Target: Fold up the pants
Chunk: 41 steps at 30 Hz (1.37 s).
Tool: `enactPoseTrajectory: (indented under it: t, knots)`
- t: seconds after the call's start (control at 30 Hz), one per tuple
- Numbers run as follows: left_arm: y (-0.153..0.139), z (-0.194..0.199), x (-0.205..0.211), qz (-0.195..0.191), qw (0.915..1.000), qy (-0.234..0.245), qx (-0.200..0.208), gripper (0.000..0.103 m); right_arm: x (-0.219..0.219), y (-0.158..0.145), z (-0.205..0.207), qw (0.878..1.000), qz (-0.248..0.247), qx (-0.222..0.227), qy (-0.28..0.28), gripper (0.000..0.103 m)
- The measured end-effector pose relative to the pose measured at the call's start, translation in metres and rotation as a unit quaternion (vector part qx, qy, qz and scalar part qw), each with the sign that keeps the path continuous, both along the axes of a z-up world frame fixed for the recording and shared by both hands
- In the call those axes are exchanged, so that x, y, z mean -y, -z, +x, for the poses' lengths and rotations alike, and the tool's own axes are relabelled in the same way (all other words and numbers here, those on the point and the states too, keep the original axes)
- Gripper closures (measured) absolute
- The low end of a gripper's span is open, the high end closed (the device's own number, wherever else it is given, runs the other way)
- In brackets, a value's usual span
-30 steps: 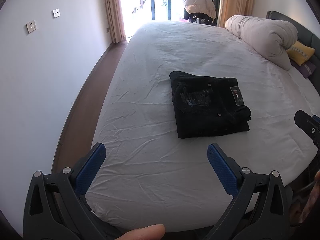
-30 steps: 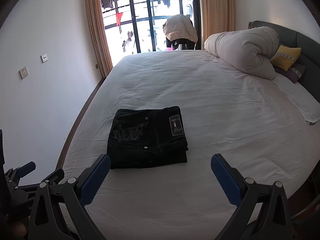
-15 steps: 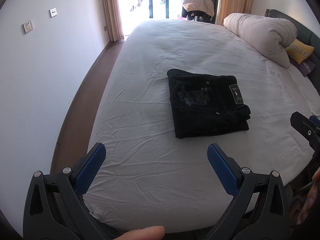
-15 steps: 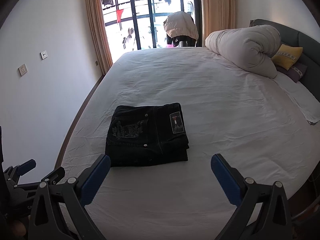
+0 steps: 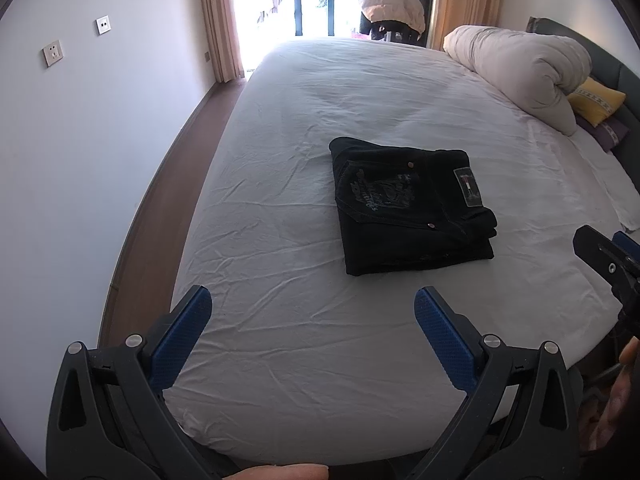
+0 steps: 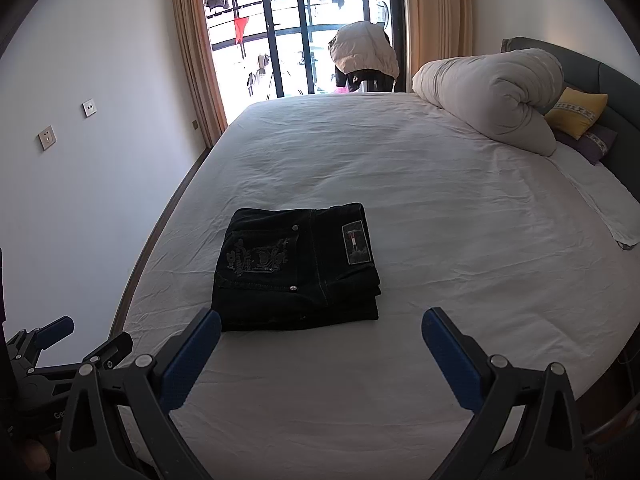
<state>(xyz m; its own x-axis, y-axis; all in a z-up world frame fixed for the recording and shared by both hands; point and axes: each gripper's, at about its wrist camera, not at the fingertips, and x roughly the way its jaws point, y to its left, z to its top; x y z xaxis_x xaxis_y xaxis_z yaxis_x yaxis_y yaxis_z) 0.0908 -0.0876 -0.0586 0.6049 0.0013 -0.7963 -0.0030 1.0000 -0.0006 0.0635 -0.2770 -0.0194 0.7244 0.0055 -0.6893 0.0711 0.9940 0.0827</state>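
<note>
The black jeans (image 5: 412, 208) lie folded into a compact rectangle on the white bedsheet (image 5: 304, 352), toward the near half of the bed, back pocket and waist patch facing up. The left gripper (image 5: 312, 316) and right gripper (image 6: 321, 334) both hover short of them, jaws spread wide and empty. A rolled duvet (image 6: 492, 96) sits at the headboard end, beside a yellow pillow (image 6: 576, 112).

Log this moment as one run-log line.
stage: fold done | pants: folded, flat on bed | left tongs: open, empty, clear of pants | right tongs: open, empty
</note>
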Motion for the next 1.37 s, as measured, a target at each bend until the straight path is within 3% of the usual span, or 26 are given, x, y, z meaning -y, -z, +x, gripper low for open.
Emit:
enactPoseTrajectory:
  t: [1.13, 1.37]
  knots:
    - [0.0061, 0.005, -0.0009, -0.008, 0.9999, 0.005, -0.013, 0.0, 0.0001, 0.0013, -0.004, 1.0, 0.002, -0.004, -0.003, 0.0]
    - [0.0051, 0.0033, -0.0001, -0.002, 1.0, 0.009, 0.001, 0.0, -0.0011, 0.0031, -0.0082, 1.0, 0.003, -0.006, -0.002, 0.0]
